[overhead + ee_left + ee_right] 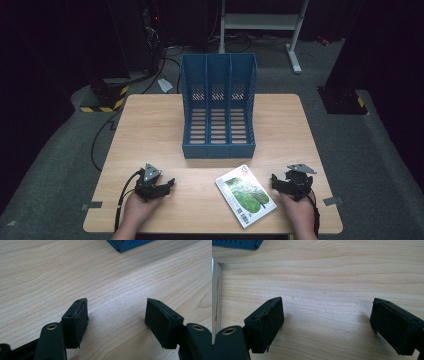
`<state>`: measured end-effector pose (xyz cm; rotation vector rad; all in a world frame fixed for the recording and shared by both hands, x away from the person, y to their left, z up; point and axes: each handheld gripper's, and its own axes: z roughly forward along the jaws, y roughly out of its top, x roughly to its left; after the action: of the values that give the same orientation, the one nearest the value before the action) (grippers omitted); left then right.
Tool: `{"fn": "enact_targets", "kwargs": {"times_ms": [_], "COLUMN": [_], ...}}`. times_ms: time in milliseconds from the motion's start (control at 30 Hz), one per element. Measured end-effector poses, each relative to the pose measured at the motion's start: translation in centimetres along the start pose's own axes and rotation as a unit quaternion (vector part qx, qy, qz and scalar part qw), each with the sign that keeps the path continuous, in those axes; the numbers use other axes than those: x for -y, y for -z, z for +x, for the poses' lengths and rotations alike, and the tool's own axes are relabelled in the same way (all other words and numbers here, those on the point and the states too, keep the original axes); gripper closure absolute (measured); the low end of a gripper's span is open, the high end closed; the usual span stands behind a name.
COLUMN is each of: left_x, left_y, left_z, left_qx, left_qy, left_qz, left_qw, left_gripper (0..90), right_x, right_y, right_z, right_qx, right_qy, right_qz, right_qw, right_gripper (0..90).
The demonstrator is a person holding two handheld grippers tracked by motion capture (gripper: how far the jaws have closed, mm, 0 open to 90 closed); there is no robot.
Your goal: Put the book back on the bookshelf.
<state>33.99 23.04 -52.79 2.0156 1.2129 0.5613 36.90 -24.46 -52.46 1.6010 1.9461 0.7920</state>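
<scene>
A blue three-slot file rack (218, 107) stands upright in the middle of the wooden table (150, 130), its open side toward me. A book (245, 195) with a green leaf cover lies flat near the front edge, right of centre. My left gripper (159, 186) rests on the table at the front left, open, with bare wood between its pads (76, 322). My right gripper (286, 183) sits just right of the book, open, nothing between its pads (265, 322). A corner of the rack (125, 246) shows at the top of the left gripper view.
The book's edge (217, 297) shows at the left border of the right gripper view, and the rack's base (237, 243) at its top left. Beyond the table lie grey carpet, cables (107, 127) and a white metal stand (295, 45). Tape marks (91, 205) sit at the front corners.
</scene>
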Motion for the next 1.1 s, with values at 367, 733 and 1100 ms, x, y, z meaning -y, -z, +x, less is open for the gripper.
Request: {"fn": "enact_targets", "kwargs": {"times_ms": [367, 733, 1100], "left_x": [0.0, 0.0, -1.4], "left_y": [0.0, 0.1, 0.2], "left_z": [0.0, -0.1, -1.6], "left_qx": [-0.001, -0.011, 0.002], "left_qy": [-0.001, -0.009, -0.025], "left_qz": [0.001, -0.001, -0.009], "left_qw": [1.0, 0.9999, 0.9996], "left_gripper": [34.8, 37.2, 40.1], "right_x": [0.0, 0.1, 0.6], "right_y": [0.0, 0.2, 2.0], "right_z": [0.0, -0.1, -0.9], "right_qx": [0.0, -0.009, -0.047], "right_qy": [0.0, 0.008, 0.015], "right_qz": [0.0, -0.002, -0.02], "right_qw": [1.0, 0.9999, 0.9986], "right_gripper": [11.5, 13.2, 18.2]}}
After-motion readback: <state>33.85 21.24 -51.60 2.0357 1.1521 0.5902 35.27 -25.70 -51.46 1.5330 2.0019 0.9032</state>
